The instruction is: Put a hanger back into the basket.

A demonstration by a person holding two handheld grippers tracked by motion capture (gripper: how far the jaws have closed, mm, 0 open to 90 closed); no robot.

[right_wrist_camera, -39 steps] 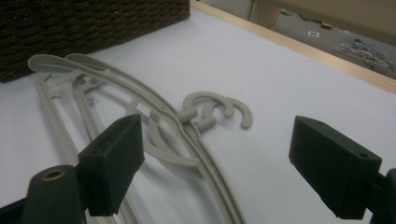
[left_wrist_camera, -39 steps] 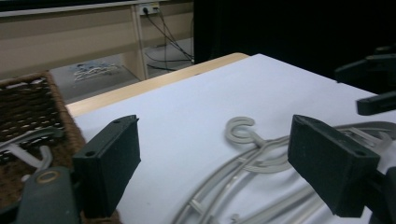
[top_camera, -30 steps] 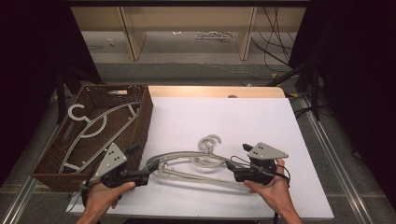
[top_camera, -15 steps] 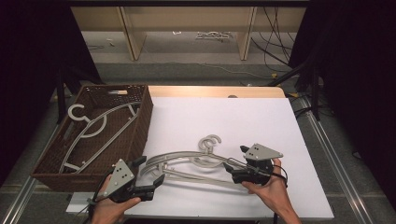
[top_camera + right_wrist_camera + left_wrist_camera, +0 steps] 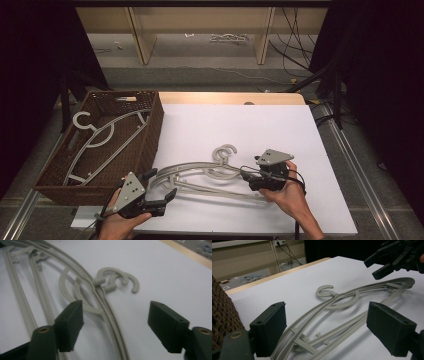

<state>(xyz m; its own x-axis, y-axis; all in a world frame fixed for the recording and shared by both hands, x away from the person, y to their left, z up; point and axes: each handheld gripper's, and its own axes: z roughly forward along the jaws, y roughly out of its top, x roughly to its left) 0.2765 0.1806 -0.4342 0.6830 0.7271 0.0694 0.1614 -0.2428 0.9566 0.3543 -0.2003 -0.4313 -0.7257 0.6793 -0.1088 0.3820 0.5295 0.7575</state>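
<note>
High view: left gripper (image 5: 161, 187) sits near the front edge of the white desk (image 5: 280, 125), jaws spread wide, gripping nothing; the near end of the grey plastic hangers (image 5: 200, 176) lies between and below them. Right gripper (image 5: 246, 176) has its jaws spread wide over the hangers' opposite end, apart from them. Left gripper view: the hangers (image 5: 332, 317) lie flat, stacked, hooks pointing toward the desk's far edge. A wicker basket (image 5: 147, 135) at the left edge holds another hanger (image 5: 95, 137).
</note>
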